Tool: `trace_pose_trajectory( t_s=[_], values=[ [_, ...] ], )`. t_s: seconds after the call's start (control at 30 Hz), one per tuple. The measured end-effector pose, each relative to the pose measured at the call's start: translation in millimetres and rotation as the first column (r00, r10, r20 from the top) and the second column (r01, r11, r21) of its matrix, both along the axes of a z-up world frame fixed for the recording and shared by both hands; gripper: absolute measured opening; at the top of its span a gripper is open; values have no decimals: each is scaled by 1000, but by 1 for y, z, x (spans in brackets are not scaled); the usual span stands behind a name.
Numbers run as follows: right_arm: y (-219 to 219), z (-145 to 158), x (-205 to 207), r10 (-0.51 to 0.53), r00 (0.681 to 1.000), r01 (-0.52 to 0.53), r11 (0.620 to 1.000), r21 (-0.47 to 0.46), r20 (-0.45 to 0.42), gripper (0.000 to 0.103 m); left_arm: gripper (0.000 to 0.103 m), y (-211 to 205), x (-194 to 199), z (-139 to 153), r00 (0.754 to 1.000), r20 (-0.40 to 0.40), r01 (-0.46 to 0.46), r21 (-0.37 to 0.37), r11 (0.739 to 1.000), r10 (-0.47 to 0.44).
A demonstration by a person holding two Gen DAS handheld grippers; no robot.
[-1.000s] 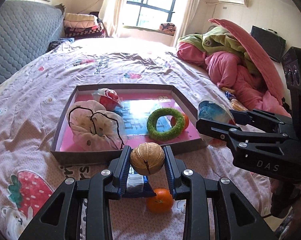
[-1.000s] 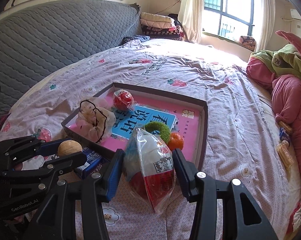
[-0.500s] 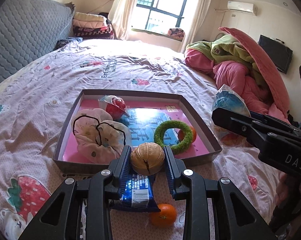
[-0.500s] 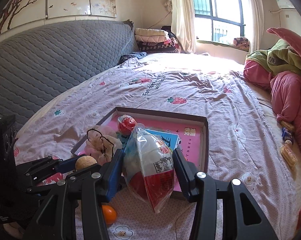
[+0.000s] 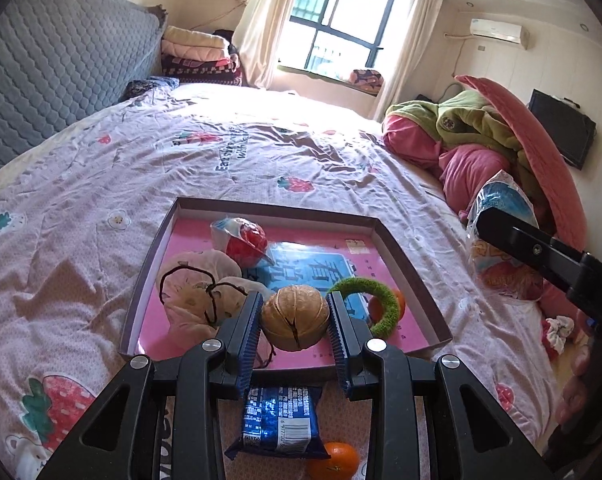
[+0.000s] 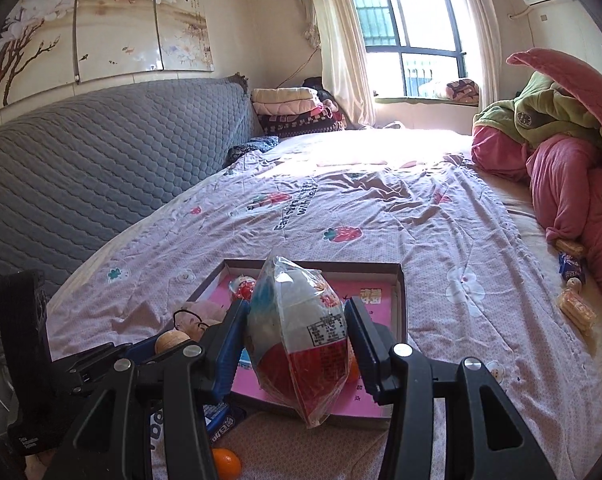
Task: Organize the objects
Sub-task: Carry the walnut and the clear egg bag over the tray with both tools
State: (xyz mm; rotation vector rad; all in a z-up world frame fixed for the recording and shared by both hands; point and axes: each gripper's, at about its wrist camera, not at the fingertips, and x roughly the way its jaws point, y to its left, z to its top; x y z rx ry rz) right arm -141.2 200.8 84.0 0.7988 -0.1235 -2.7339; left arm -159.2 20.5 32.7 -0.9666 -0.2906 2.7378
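Note:
My left gripper (image 5: 295, 322) is shut on a tan walnut (image 5: 295, 317) and holds it above the near edge of the pink-lined tray (image 5: 405, 240). My right gripper (image 6: 299, 330) is shut on a clear snack bag (image 6: 301, 336) with red and white contents, held above the tray (image 6: 399, 292). The bag also shows at the right in the left wrist view (image 5: 501, 240). In the tray lie a cream drawstring pouch (image 5: 199, 296), a red wrapped ball (image 5: 245, 240), a green fuzzy ring (image 5: 385, 306) and a small orange (image 5: 375, 306).
A blue snack packet (image 5: 279, 420) and a loose orange (image 5: 335, 464) lie on the bedspread in front of the tray. A pile of pink and green bedding (image 5: 481, 140) is at the right. A grey quilted headboard (image 6: 81, 168) is at the left. Small snacks (image 6: 573, 292) lie by the bedding.
Both grippers have risen and pulled back with their loads, so the tray sits lower and farther in both views. The packet and loose orange show more fully below the left gripper.

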Motion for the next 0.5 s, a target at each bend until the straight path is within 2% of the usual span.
trace_pose_trajectory(
  t_s=[0.23, 0.5],
  values=[
    [0, 11, -2, -22, 999, 22, 1000, -2, -40, 50, 33, 1, -13, 19, 1000, -24, -4, -17, 1000, 3],
    [5, 15, -12, -44, 998, 44, 999, 10, -54, 50, 33, -10, -32, 26, 1000, -10, -22, 15, 1000, 22]
  ],
)
